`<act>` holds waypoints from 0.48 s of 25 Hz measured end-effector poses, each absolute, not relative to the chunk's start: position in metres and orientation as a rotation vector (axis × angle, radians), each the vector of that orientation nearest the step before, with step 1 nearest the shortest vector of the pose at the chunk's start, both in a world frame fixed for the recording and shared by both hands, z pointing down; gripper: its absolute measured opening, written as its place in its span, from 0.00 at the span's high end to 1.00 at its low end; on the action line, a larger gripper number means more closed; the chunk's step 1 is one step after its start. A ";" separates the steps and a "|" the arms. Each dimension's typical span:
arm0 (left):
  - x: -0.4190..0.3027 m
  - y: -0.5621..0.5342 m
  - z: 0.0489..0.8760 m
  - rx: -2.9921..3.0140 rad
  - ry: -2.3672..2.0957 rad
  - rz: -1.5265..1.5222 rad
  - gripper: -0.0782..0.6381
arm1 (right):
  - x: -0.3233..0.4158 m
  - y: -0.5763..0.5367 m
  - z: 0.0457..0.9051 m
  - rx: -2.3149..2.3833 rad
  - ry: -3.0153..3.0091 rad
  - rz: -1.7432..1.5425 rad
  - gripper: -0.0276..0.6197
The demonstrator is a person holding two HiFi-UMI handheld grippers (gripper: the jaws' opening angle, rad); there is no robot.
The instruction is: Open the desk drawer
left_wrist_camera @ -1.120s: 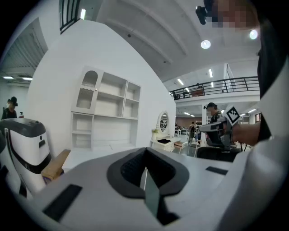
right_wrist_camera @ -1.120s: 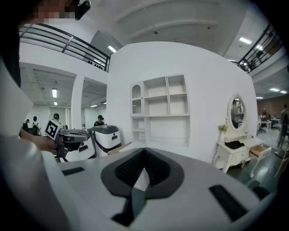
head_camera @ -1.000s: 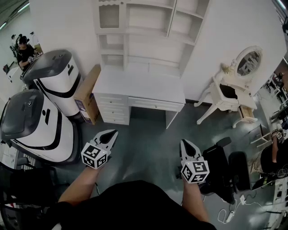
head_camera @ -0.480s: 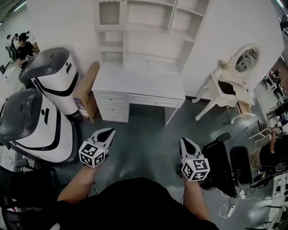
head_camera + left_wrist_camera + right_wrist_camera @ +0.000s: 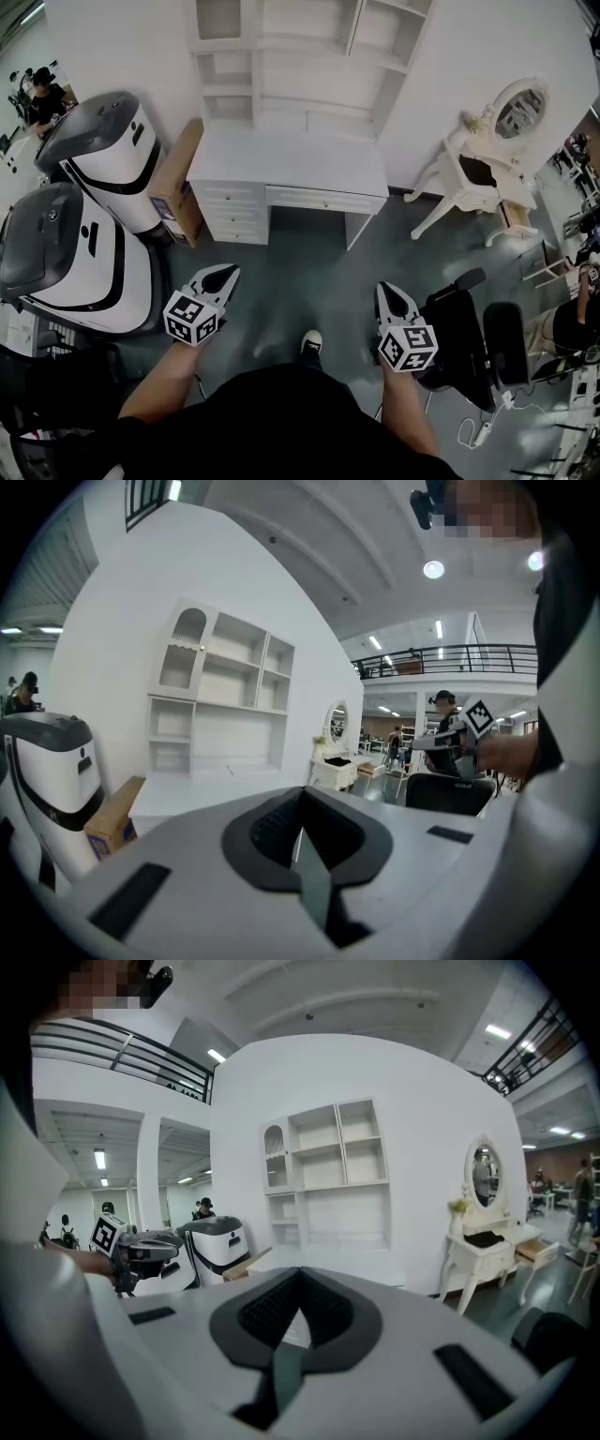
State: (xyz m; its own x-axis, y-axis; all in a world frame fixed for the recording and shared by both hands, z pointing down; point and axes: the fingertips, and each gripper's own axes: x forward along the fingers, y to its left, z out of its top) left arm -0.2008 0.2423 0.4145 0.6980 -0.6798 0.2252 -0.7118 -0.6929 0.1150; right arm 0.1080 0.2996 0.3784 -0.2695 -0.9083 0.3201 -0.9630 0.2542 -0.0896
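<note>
Left hand-held gripper [image 5: 225, 272]: jaws together with nothing between them, as the left gripper view [image 5: 302, 803] shows; it hangs over the floor at about 7 o'clock from the bench, well apart from it.
Right hand-held gripper [image 5: 386, 289]: jaws closed on each other and empty, as seen along them in the right gripper view [image 5: 300, 1309]; it is over the floor at about 5 o'clock from the bench, touching nothing.
Bench [image 5: 291, 159]: white with a bare top, standing against the wall at 12 o'clock from the person.
Long drawer [image 5: 323, 200]: just under the bench top on its right part, its front flush and shut.
Small drawers [image 5: 232, 211]: a stack of three at the bench's left end, all shut.
Shelf unit [image 5: 300, 56]: white with open compartments, rising from the back of the bench.
Cardboard box [image 5: 178, 183]: leaning at the bench's 9 o'clock side.
Two white and grey machines [image 5: 103, 150]: at 9 to 10 o'clock, just beyond the box.
Vanity table [image 5: 487, 169]: white with an oval mirror, at 2 o'clock.
Black chair [image 5: 459, 328]: at 3 o'clock, just beside the right hand-held gripper.
Shoe [image 5: 310, 342]: on the floor between the two grippers.
</note>
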 end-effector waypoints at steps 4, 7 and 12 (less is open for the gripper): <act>-0.196 0.228 0.419 2.690 -1.146 0.272 0.88 | 0.113 0.276 0.389 1.737 -2.358 0.447 0.95; -0.187 0.213 0.419 2.671 -1.162 0.279 0.88 | 0.120 0.253 0.394 1.705 -2.379 0.457 0.95; -0.160 0.180 0.416 2.657 -1.185 0.289 0.88 | 0.144 0.211 0.402 1.675 -2.399 0.486 0.95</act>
State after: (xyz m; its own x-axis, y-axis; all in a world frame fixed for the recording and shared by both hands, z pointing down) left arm -0.1600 0.1800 0.4158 0.6561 -0.7067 0.2649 -0.7493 -0.6517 0.1175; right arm 0.1443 0.2112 0.4017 -0.3513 -0.8781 0.3250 -0.9353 0.3135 -0.1640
